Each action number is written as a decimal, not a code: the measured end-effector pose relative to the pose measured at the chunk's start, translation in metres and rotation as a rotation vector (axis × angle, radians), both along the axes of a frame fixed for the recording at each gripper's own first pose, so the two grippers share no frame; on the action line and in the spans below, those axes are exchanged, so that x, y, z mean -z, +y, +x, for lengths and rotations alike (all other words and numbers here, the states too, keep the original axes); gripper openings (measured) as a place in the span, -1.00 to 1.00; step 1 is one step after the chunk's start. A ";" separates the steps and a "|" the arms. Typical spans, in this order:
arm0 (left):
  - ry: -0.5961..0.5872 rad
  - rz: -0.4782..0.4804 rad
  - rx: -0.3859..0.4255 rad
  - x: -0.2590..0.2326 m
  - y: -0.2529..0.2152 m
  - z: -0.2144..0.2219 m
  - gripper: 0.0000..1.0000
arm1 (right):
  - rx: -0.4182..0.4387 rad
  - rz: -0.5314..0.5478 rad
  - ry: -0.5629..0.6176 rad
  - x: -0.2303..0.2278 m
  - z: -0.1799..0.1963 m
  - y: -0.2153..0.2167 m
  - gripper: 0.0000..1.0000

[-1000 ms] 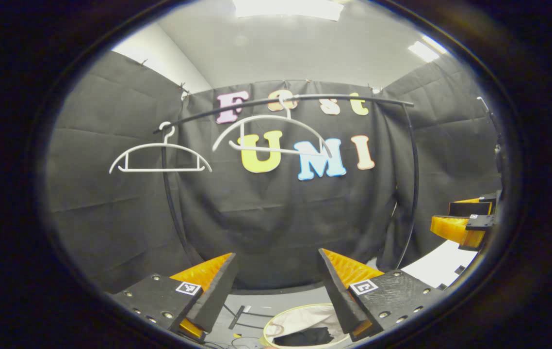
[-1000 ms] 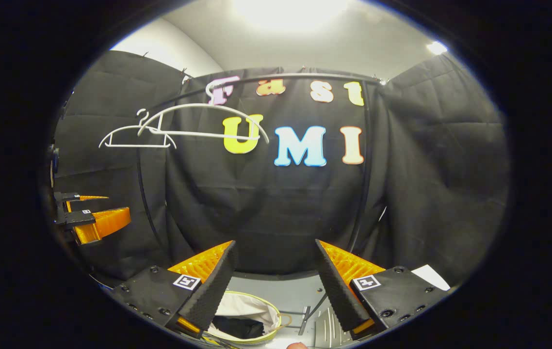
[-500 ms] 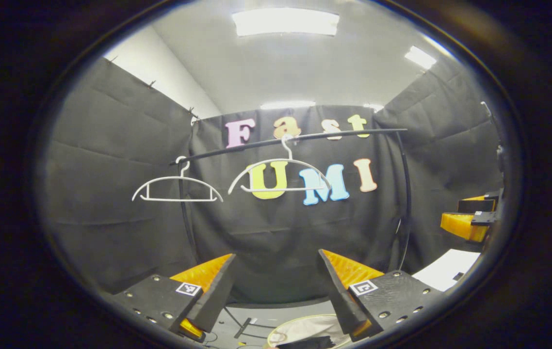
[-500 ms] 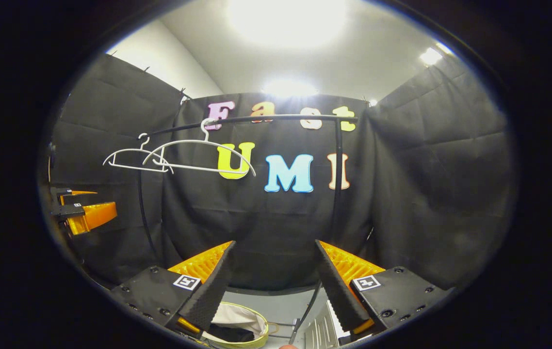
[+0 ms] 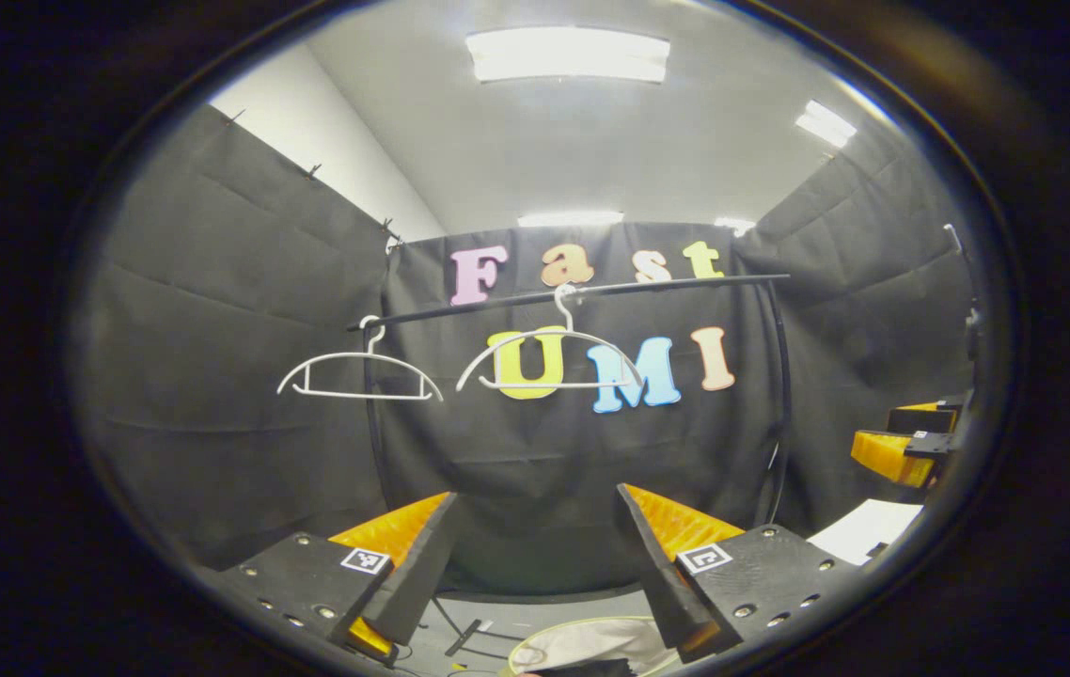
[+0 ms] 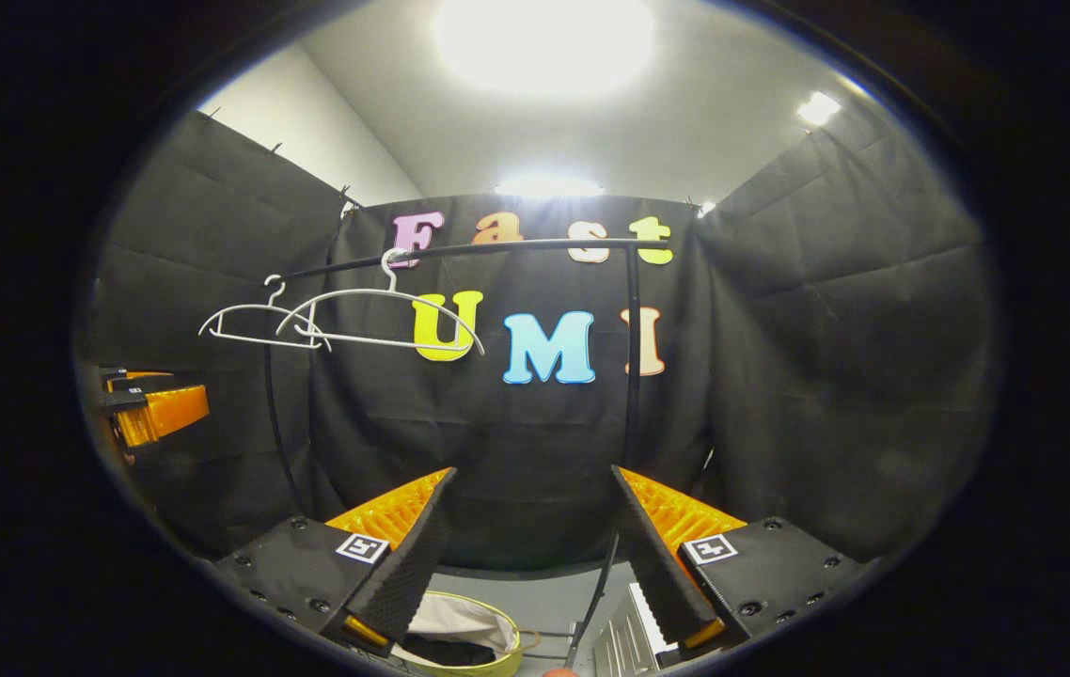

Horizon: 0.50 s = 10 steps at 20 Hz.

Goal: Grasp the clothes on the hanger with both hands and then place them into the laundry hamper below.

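Note:
Two bare white hangers (image 5: 358, 376) (image 5: 549, 362) hang on the black rail (image 5: 591, 290); no garment is on either. Low down stands the hamper (image 5: 582, 637), white-lined with a yellow rim. In the right gripper view the same hamper (image 6: 462, 616) holds a dark garment (image 6: 441, 649). My left gripper (image 5: 535, 545) is open and holds nothing, well back from the rail. My right gripper (image 6: 530, 545) is open too, with nothing between its fingers. Each gripper shows at the edge of the other's view: the right gripper (image 5: 902, 442), the left gripper (image 6: 149, 409).
The rack's curved black uprights (image 5: 370, 423) (image 6: 631, 376) come down on both sides. A white sheet (image 5: 864, 531) lies low on the right. A grey ridged panel (image 6: 624, 639) and thin black rods sit on the floor beside the hamper.
Both views have tilted upward and drawn back: rail and hangers sit lower and smaller, more ceiling shows, less of the hamper. Both grippers stay open.

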<state>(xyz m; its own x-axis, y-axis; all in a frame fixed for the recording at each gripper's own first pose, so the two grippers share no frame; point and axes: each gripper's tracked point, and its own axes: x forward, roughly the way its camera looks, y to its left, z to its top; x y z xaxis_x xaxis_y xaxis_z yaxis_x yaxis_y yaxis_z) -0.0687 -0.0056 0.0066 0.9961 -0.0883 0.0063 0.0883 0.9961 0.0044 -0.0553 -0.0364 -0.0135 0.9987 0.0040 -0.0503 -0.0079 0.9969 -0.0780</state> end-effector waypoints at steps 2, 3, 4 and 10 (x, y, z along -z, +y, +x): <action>-0.004 0.009 -0.002 -0.001 -0.001 -0.002 0.87 | -0.004 0.009 -0.005 -0.001 0.000 0.000 0.96; -0.006 0.010 -0.001 -0.002 -0.002 -0.003 0.87 | -0.006 0.015 -0.008 -0.001 0.000 0.000 0.96; -0.007 0.010 -0.003 -0.001 -0.001 -0.003 0.88 | -0.006 0.017 -0.014 -0.003 0.002 0.000 0.96; -0.006 -0.005 0.007 0.000 -0.008 0.002 0.88 | -0.010 -0.005 -0.031 -0.006 0.004 -0.003 0.94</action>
<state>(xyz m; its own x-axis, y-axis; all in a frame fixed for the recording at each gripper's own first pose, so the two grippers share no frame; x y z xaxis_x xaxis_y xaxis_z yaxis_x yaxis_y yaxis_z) -0.0666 -0.0131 0.0066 0.9953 -0.0955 0.0132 0.0956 0.9954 -0.0004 -0.0510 -0.0391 -0.0078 0.9997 0.0139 -0.0189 -0.0154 0.9964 -0.0829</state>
